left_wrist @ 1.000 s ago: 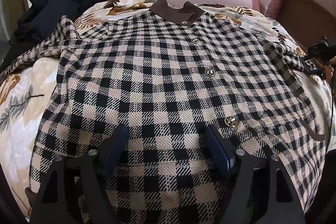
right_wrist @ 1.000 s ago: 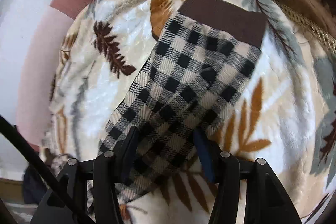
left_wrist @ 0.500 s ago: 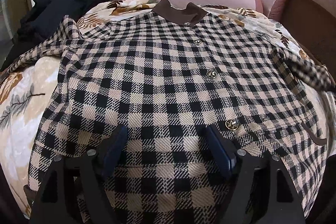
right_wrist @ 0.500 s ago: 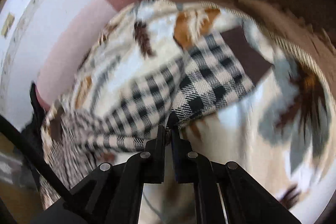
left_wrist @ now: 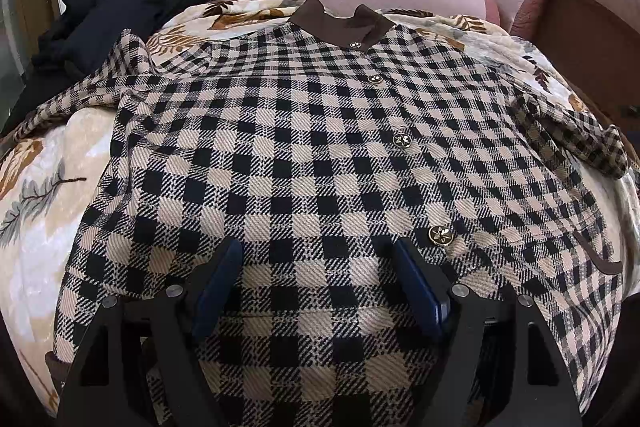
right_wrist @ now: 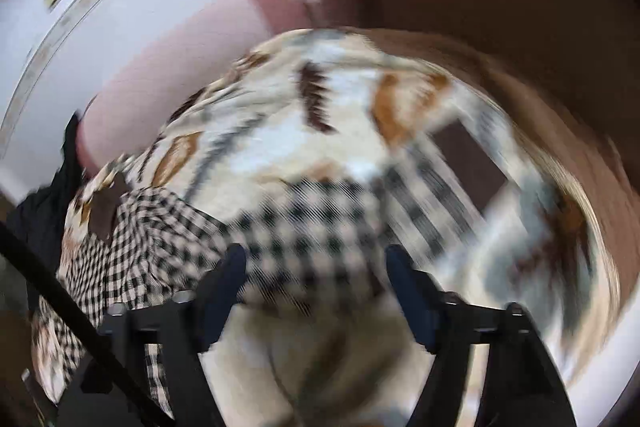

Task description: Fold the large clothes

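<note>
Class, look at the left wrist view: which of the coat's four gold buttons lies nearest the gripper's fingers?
The lowest button, largest in view, sits just beyond the right-hand finger on the checked coat; the other three run up toward the brown collar.

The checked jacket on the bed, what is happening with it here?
A person with two handheld grippers is folding a checked jacket spread buttoned-up on a leaf-print blanket. The left gripper hovers open over the hem. The right gripper is open above the jacket's sleeve; that view is blurred. Nothing is gripped.

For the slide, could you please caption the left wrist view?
Open left gripper hovers over the hem of a buttoned checked shirt spread flat on a leaf-print blanket.
</note>
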Demonstrator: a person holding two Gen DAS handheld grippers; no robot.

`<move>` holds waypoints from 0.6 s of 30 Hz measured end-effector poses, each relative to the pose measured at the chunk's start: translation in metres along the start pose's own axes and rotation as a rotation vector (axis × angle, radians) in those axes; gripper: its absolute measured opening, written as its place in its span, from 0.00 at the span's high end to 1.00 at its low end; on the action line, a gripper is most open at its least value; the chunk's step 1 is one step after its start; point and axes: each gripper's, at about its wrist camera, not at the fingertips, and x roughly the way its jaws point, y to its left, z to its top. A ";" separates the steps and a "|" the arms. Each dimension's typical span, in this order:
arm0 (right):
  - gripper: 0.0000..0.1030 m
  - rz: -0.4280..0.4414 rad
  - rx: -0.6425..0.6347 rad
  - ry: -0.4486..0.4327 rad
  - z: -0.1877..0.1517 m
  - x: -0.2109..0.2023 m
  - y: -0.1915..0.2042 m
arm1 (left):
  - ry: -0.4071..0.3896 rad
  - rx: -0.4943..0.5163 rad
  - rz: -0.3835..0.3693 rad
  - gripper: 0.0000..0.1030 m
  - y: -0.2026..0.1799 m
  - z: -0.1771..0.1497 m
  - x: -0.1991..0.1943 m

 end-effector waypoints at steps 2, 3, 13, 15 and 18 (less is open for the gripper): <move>0.24 0.023 -0.065 0.067 0.018 0.031 0.013 | 0.000 0.000 0.001 0.25 -0.001 0.000 0.000; 0.24 0.029 -0.100 0.096 0.024 0.045 0.021 | -0.001 0.002 0.002 0.25 -0.001 -0.001 0.000; 0.90 -0.081 -0.488 0.263 -0.012 0.104 0.076 | -0.007 0.002 0.020 0.20 -0.001 0.002 0.003; 0.95 -0.102 -0.442 0.192 0.001 0.090 0.070 | -0.010 -0.002 0.026 0.20 -0.004 0.002 0.004; 0.95 -0.153 -0.358 0.051 0.029 0.067 0.063 | -0.016 0.000 0.033 0.19 -0.006 0.001 0.005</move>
